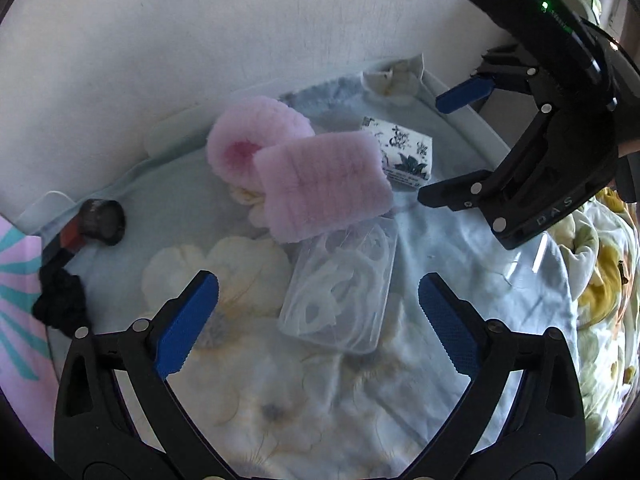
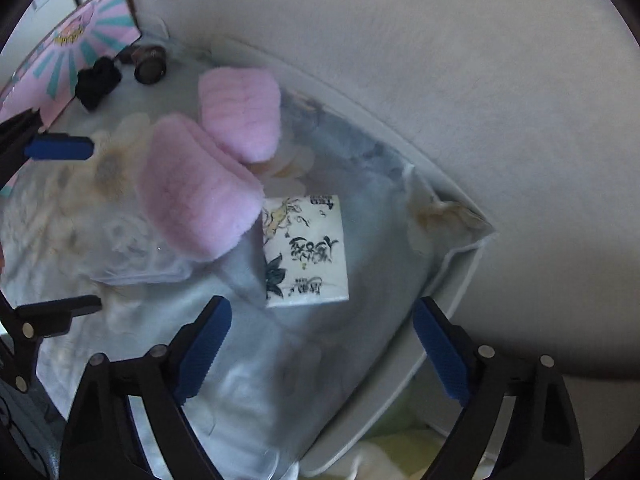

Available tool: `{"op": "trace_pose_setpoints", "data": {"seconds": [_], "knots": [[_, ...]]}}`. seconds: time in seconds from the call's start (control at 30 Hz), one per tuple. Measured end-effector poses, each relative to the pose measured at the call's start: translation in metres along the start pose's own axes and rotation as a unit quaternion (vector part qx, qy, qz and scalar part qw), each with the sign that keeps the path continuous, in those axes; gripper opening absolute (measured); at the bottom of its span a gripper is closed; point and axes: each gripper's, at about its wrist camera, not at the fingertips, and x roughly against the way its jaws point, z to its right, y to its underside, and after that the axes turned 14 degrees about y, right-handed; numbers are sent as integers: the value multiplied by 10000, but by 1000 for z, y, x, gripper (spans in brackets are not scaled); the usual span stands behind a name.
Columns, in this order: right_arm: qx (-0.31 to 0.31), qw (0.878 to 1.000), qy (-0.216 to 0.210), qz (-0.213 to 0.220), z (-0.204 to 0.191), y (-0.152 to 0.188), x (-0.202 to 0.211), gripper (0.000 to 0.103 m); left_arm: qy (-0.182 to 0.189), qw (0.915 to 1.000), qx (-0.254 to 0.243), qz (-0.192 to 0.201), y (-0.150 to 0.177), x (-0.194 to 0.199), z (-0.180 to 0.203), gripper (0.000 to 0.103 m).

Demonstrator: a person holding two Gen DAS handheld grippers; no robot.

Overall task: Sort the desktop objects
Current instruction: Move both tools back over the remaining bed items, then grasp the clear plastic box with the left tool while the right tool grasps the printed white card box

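Note:
Two fluffy pink slippers (image 1: 320, 184) (image 2: 200, 200) lie on a floral cloth. A clear plastic case with white cables (image 1: 344, 292) lies just in front of them. A white tissue pack with black print (image 1: 404, 148) (image 2: 306, 252) lies to the right. My left gripper (image 1: 320, 304) is open and empty, hovering over the clear case. My right gripper (image 2: 322, 328) is open and empty, just in front of the tissue pack; it also shows in the left wrist view (image 1: 432, 148).
A black round jar (image 1: 102, 220) (image 2: 150, 64) and a black scrunchie (image 1: 60, 300) (image 2: 98, 80) lie at the left by a pink striped box (image 2: 68, 52). The white table edge (image 2: 452, 280) and the wall (image 2: 480, 80) are close on the right.

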Motion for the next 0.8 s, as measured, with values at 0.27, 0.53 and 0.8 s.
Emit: {"op": "trace_pose_setpoints", "data": {"seconds": [0.27, 0.53, 0.8], "knots": [[143, 9996, -173, 163, -8, -6, -12, 73, 135, 9998, 158, 2, 6, -10, -13, 79], [65, 9993, -355, 129, -6, -5, -11, 42, 253, 9996, 131, 6, 12, -1, -15, 55], [-110, 9994, -305, 79, -2, 5, 0, 42, 390, 9991, 138, -75, 22, 14, -12, 53]]}}
